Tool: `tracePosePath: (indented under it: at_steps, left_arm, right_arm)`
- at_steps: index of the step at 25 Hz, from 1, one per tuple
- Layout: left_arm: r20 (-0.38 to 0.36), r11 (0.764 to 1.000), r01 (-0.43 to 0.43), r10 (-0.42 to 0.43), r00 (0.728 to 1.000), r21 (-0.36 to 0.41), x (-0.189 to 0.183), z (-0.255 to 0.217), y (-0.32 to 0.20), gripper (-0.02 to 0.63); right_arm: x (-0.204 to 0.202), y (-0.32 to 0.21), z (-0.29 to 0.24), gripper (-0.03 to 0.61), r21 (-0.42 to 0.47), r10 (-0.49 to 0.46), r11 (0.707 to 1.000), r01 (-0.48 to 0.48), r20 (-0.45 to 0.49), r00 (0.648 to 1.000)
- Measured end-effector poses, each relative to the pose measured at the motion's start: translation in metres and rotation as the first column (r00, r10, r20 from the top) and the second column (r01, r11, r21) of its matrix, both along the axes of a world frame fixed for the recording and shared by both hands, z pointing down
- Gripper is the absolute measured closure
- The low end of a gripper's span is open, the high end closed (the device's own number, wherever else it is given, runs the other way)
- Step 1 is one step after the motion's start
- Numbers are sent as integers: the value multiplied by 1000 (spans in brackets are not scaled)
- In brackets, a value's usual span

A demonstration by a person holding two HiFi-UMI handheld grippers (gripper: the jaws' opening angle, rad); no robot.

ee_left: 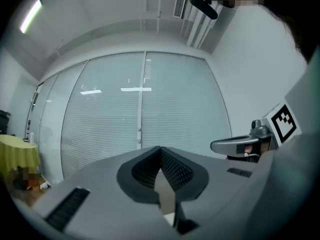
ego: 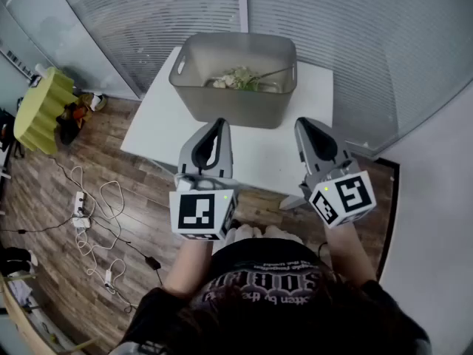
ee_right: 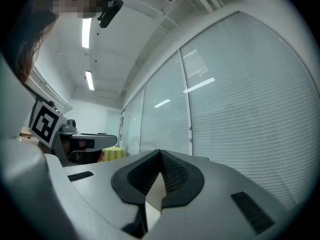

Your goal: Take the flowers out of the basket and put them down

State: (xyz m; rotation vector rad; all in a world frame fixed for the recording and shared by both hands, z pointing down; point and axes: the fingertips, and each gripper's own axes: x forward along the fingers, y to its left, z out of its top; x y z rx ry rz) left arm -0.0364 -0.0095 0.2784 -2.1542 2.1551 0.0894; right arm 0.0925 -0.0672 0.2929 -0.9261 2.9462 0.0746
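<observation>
Item 1: flowers [ego: 240,78]. Pale blooms with green leaves, lying on the bottom of the basket [ego: 230,98], toward its far wall.

Item 2: basket. Grey, rectangular, open-topped, with a slot handle in its end wall. It stands upright on the far part of the white tabletop [ego: 255,157].

Item 3: left tool [ego: 220,123]. Held over the near part of the tabletop, short of the basket and apart from it. Its jaws are pressed together with nothing between them.

Item 4: right tool [ego: 304,123]. Held beside the left tool, well apart from the basket. Its jaws are likewise pressed together and hold nothing.

Item 5: surroundings. Wooden floor [ego: 140,205] with loose cables [ego: 92,213]; a yellow pleated object [ego: 41,109] at the left.
</observation>
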Motion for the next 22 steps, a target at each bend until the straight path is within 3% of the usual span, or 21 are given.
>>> tracePosePath:
  at_steps: [17,22]
  left_arm:
    - [-27,1000,-21,21,999,-19,-19,7,-4,611]
    - [-44,997,-49,46,998,-65,-29,12,-12,611]
  right_arm:
    - [-12,0,1,549,-31,-27,999,28,27,999]
    - [-19,-8,4,549,-49,-10,999,11,27,1000]
